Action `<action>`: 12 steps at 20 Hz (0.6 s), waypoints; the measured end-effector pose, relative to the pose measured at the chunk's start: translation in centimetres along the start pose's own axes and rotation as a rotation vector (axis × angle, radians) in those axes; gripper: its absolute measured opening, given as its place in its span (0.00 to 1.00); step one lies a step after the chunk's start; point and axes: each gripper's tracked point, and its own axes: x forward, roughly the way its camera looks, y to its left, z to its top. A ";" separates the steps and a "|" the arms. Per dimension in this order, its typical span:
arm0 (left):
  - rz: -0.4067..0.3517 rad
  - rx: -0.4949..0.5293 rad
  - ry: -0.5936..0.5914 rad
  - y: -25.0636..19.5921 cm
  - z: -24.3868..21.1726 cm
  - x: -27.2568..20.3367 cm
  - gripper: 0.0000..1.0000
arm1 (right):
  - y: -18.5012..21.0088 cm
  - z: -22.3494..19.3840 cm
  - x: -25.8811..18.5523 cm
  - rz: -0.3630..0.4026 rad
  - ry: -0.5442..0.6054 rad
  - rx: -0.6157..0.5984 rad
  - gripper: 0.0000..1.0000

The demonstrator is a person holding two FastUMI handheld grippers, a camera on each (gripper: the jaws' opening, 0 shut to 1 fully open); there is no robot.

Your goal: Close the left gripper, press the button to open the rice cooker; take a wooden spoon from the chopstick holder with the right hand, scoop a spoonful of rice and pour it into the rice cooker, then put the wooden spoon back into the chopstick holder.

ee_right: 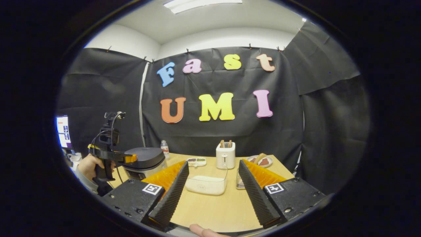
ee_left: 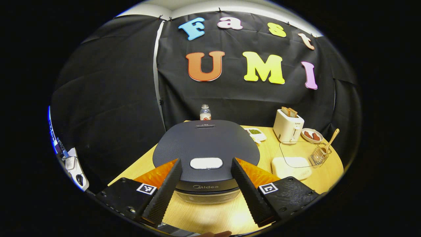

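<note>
The dark rice cooker (ee_left: 206, 144) stands closed right in front of my left gripper (ee_left: 206, 160). Its white button (ee_left: 206, 163) lies between the open, empty fingers. At the right, the wooden spoon (ee_left: 330, 140) leans in the wire chopstick holder (ee_left: 318, 155), beside a clear box of rice (ee_left: 291, 166). In the right gripper view, my right gripper (ee_right: 213, 163) is open and empty above the table, short of the rice box (ee_right: 206, 184). The chopstick holder (ee_right: 240, 182) is partly hidden behind its right finger. Far left, a hand (ee_right: 88, 166) holds the left gripper (ee_right: 130, 159) at the rice cooker (ee_right: 146, 158).
A white toaster (ee_left: 288, 126) with toast, a plate of food (ee_left: 311, 135), a small white dish (ee_left: 256, 132) and a bottle (ee_left: 205, 113) stand along the back of the wooden table (ee_left: 230, 210). The table's right edge (ee_right: 283, 168) is close behind the holder.
</note>
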 end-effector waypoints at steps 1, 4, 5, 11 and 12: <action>0.001 -0.002 -0.018 0.0 0.0 0.0 0.98 | 0.0 0.1 0.1 0.000 -0.002 0.000 0.98; 0.008 -0.021 -0.051 0.0 -0.7 0.0 0.98 | -0.2 0.3 0.4 -0.003 -0.016 0.000 0.98; 0.011 -0.020 -0.077 0.0 -0.5 0.0 0.98 | -0.4 0.2 0.4 -0.008 -0.017 0.001 0.98; 0.020 -0.013 -0.121 -0.1 -0.3 0.4 0.94 | -0.8 -0.2 1.1 -0.015 -0.008 0.009 0.98; 0.022 -0.002 -0.122 -0.1 -0.3 0.3 0.94 | -1.0 -0.2 1.2 -0.019 -0.007 0.007 0.99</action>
